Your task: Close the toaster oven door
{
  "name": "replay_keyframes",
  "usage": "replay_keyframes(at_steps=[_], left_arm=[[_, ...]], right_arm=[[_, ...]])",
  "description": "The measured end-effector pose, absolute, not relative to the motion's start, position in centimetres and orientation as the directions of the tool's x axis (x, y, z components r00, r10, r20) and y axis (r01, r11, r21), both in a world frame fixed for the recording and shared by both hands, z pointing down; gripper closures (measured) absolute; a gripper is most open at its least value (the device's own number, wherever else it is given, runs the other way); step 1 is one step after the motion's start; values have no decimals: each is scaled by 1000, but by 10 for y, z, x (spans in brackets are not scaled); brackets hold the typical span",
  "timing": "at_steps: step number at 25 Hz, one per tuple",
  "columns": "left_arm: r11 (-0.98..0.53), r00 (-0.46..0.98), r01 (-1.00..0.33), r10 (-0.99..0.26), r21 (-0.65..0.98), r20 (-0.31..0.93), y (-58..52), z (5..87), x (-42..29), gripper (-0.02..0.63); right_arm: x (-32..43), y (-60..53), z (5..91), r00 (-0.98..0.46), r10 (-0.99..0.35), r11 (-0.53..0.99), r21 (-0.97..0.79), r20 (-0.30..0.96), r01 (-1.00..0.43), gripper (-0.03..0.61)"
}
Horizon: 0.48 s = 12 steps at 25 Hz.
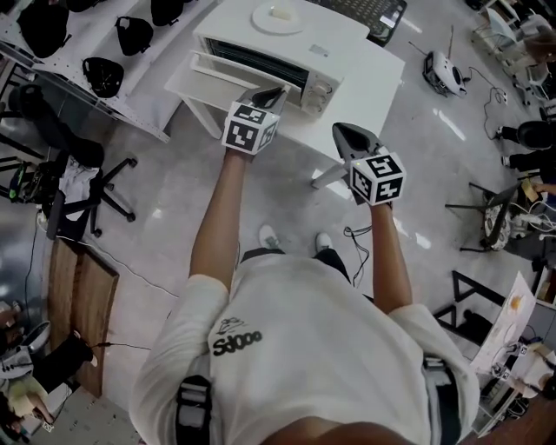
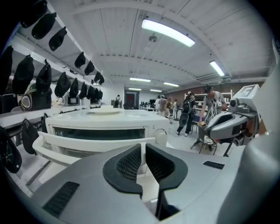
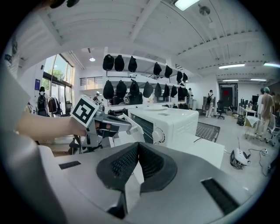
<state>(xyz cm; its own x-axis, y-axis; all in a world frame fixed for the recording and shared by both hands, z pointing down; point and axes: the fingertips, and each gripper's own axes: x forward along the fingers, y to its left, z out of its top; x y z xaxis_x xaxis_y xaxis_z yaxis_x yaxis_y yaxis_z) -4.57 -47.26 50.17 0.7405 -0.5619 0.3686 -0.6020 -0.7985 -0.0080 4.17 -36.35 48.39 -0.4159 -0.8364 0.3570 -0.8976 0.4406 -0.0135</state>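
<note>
Obs.: the white toaster oven is sitting on a white bench, and a plate is lying on its roof. The oven door is hanging partway open, tilting outward from its lower edge, with the glass facing up and towards the person.

Left gripper: it is pointing at the right end of the door's free edge. In the left gripper view its fingers are standing a narrow slit apart, with only a white strip showing through the slit. The tips are sitting right at the door's handle bar. I cannot tell whether they are pressing on it.

Right gripper: it is hovering beside the left one, off the bench's near edge and apart from the oven. In the right gripper view its fingers are meeting at the tips with nothing between them. The oven's round knob is showing just beyond them.

The person is standing on the pale floor, both arms reaching forward.
</note>
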Motion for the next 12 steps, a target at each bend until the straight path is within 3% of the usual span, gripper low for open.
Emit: replay_keyframes(at_steps=[12], left_arm=[[-795, 739, -607, -563, 3, 371, -512, 483, -16, 569]], right_arm=[[68, -373, 481, -369, -853, 397, -1, 368, -918, 569]])
